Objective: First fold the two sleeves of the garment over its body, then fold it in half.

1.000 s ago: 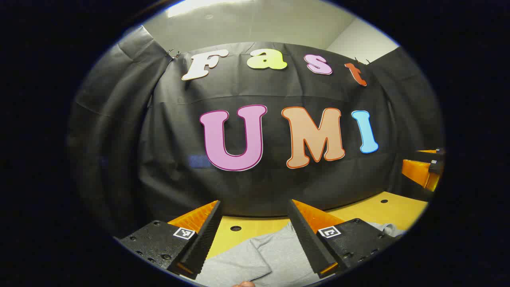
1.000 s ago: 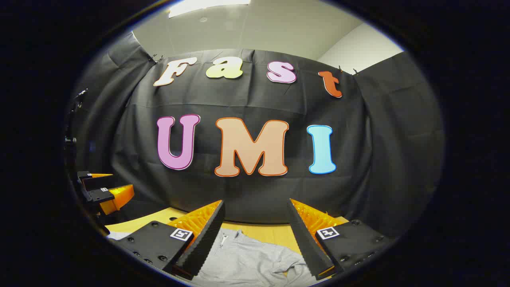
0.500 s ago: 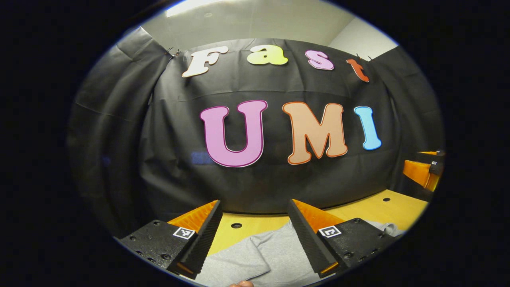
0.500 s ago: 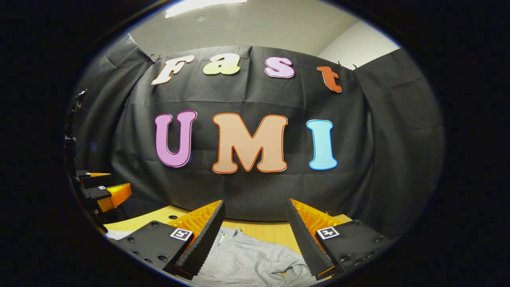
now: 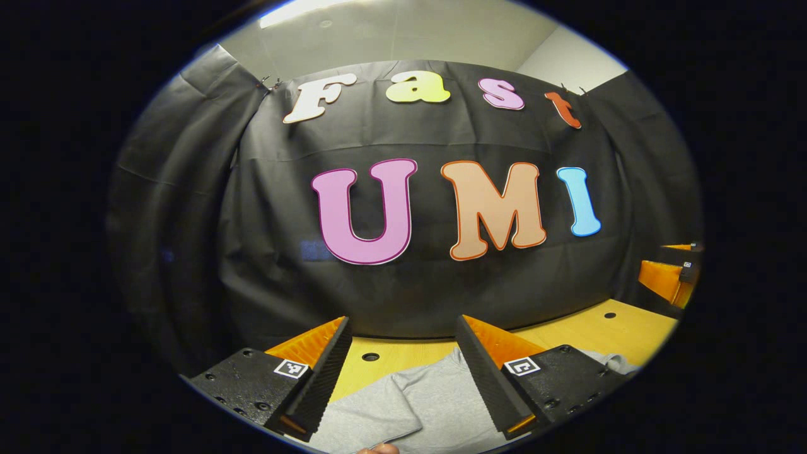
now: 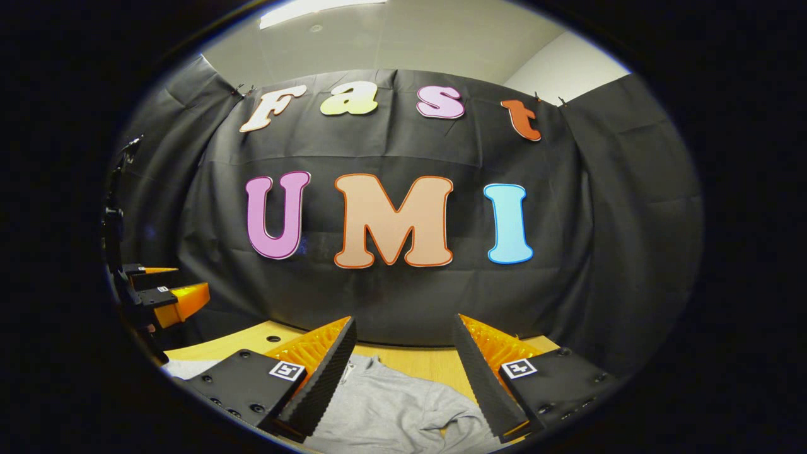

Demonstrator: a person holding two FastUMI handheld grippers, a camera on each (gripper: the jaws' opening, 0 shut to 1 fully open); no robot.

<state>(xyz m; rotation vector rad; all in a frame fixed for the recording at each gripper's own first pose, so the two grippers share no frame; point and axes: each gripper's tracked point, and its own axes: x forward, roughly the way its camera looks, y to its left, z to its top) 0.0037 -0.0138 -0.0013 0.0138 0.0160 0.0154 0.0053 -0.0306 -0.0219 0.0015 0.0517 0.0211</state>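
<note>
Both grippers hang above the grey garment [image 5: 435, 403] with their jaws spread wide and nothing between them: the left gripper [image 5: 403, 378] points over the garment's left part, the right gripper [image 6: 400, 378] over its right part, and each shows at the edge of the other's view, well apart. The garment lies flat on the yellow table [image 5: 599, 328], just short of the black cloth wall [image 6: 391, 302]. In the left gripper view a flap of grey cloth lies over the body, which may be a sleeve folded in — I cannot be sure. In the right gripper view the cloth is rumpled near the garment's right edge, and a zipper runs by the collar. No fold looks under way, so I judge the step in hand is the reach down for a sleeve. To do it well, drop low, pinch one layer only at the cuff, lift just clear of the body, and lay it across without dragging the garment along the table — the rumpled side wants smoothing first.
</note>
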